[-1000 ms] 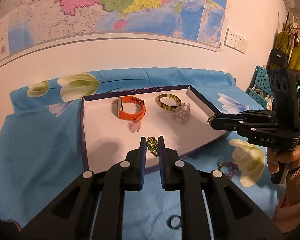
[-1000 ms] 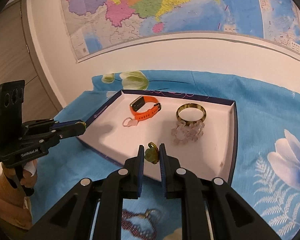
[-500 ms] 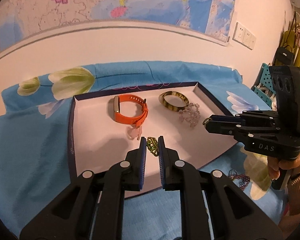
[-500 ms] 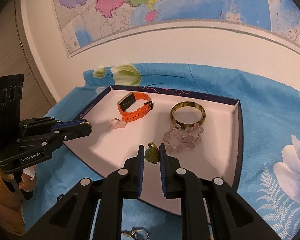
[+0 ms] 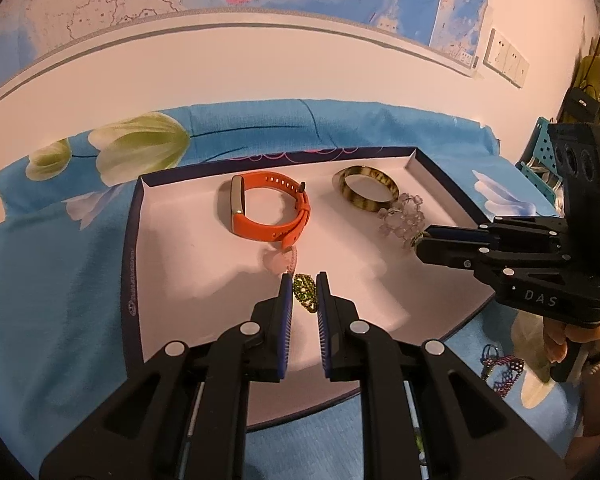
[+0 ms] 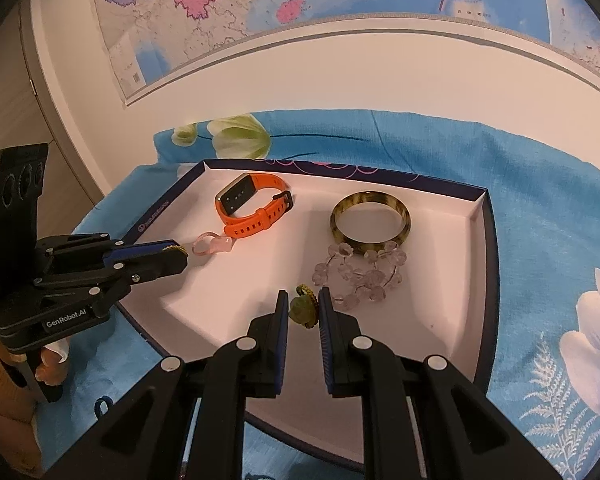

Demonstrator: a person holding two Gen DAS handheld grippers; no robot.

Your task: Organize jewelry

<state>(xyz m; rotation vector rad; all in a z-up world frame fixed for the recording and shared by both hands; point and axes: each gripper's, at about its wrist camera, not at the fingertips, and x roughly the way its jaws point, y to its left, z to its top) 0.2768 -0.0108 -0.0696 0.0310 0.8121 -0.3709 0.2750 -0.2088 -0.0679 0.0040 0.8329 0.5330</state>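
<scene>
A white tray with a dark blue rim [image 5: 131, 248] [image 6: 485, 240] lies on the blue flowered cloth. In it are an orange watch band [image 5: 268, 212] [image 6: 252, 204], a brown mottled bangle [image 5: 366, 194] [image 6: 370, 218], a clear bead bracelet [image 5: 406, 220] [image 6: 360, 272] and a small pink ring [image 5: 278, 260] [image 6: 212, 245]. My left gripper [image 5: 304, 288] [image 6: 176, 254] is shut on a green jewelled ring [image 5: 305, 291] above the tray's middle. My right gripper [image 6: 305, 304] [image 5: 420, 238] is shut on a pale green ring [image 6: 303, 310] beside the bead bracelet.
A red and blue beaded piece [image 5: 502, 368] lies on the cloth at the right, outside the tray. A wall map hangs behind. A teal rack [image 5: 540, 160] and hanging bags stand at the far right. A door [image 6: 4, 112] is at the left.
Both grippers have moved forward over the tray, each still holding its ring. The right gripper has come close to the bead bracelet, the left close to the pink ring.
</scene>
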